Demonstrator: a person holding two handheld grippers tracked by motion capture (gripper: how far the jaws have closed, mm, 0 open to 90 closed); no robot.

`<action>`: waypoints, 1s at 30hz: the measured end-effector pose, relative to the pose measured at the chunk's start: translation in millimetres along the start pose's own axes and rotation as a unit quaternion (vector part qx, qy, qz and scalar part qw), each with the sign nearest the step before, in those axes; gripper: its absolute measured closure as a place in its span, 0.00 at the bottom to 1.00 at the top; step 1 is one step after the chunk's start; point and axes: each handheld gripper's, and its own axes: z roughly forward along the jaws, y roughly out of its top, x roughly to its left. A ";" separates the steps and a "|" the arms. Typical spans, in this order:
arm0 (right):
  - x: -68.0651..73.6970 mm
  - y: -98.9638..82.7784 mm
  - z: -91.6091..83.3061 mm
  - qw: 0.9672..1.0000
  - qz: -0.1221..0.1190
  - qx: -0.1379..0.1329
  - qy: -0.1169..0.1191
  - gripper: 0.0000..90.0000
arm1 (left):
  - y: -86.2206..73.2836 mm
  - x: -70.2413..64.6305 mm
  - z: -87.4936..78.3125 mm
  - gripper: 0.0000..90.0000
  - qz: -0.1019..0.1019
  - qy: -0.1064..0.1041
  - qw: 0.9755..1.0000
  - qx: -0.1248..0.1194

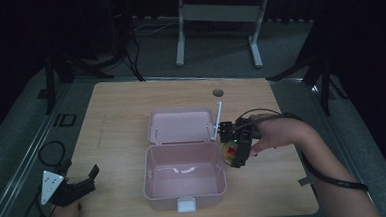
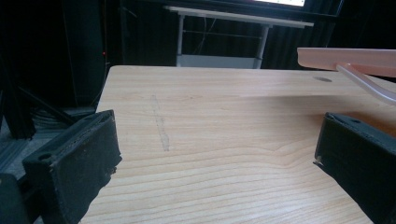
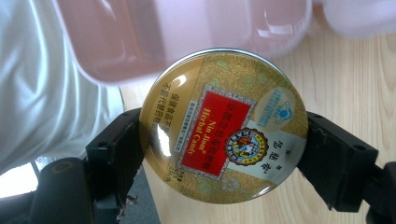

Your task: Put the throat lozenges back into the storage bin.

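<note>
candy tin (image 3: 223, 126), a round gold herbal-candy tin with a red label, is clamped across its rim between the two black jaws of the right gripper (image 1: 235, 147), held just beside the right wall of the open pink box (image 1: 149, 177) on the worktop (image 1: 116, 107). it looks light and rigid, but its glossy metal lid is probably slippery, so squeezing on opposite edges seems the surest hold. left gripper (image 1: 80, 184) rests apart at the worktop's near left corner, jaws spread wide with nothing between them.
</note>
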 end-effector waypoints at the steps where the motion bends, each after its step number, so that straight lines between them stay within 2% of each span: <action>1: 1.1 4.5 0.5 1.000 -0.006 -0.001 0.002 0.22 | 0.0 0.0 0.0 0.00 0.000 0.000 1.000 0.000; 9: 12.0 41.5 -0.4 0.999 -0.044 -0.004 0.006 0.22 | -0.1 0.2 0.0 0.00 -0.002 -0.001 1.000 -0.001; 12: 13.6 47.1 0.9 0.999 -0.050 -0.006 0.008 0.22 | -0.1 0.3 -0.1 0.00 -0.002 -0.001 1.000 -0.001; 20: 15.3 65.2 25.6 0.997 -0.071 0.003 0.023 0.22 | 0.0 0.3 0.1 0.00 -0.002 -0.002 1.000 -0.001; 30: 14.7 72.1 65.7 0.995 -0.085 0.020 0.043 0.22 | -0.1 0.5 0.0 0.00 -0.001 -0.003 1.000 -0.001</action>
